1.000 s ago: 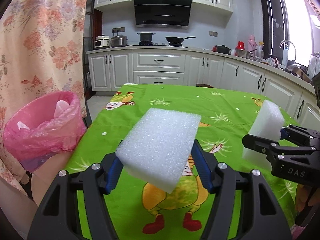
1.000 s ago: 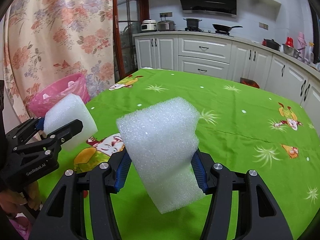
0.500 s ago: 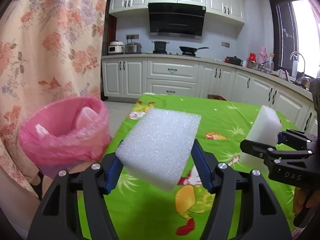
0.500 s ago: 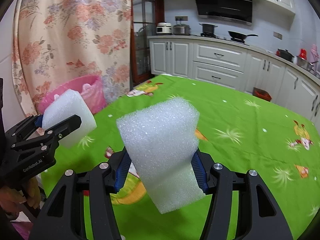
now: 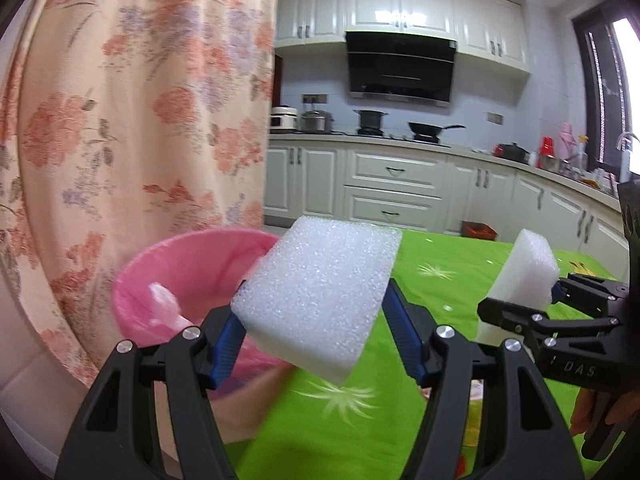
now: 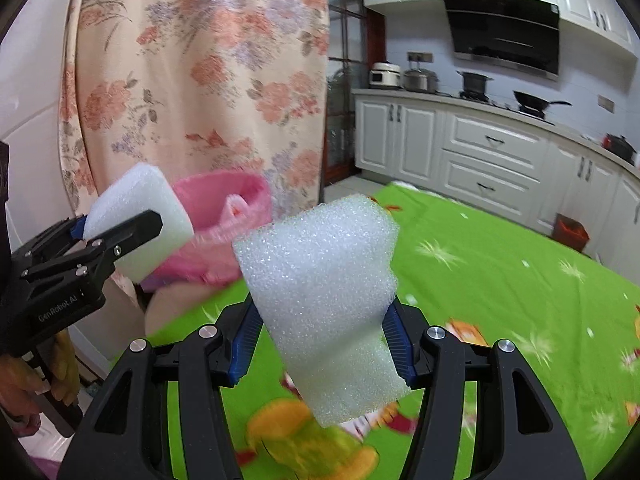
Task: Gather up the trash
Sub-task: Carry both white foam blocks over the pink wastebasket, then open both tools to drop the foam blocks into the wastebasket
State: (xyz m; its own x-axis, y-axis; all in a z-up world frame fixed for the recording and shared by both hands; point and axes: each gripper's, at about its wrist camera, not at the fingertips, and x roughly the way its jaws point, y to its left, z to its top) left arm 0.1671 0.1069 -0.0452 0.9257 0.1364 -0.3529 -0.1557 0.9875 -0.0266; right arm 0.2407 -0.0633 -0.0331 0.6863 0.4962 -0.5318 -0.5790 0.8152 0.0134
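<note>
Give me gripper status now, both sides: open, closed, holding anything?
Left gripper: closed on a white foam block, held in the air.
Right gripper: closed on a second white foam block, also held in the air.

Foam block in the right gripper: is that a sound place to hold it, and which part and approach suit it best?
The foam block is soft and slab-shaped, and the right gripper pinches its narrower lower half across the two side faces, denting it visibly. That hold looks sound. Coming in level from the block's near end, pads on the flat opposite sides near mid-length, would probably tilt it less.
</note>
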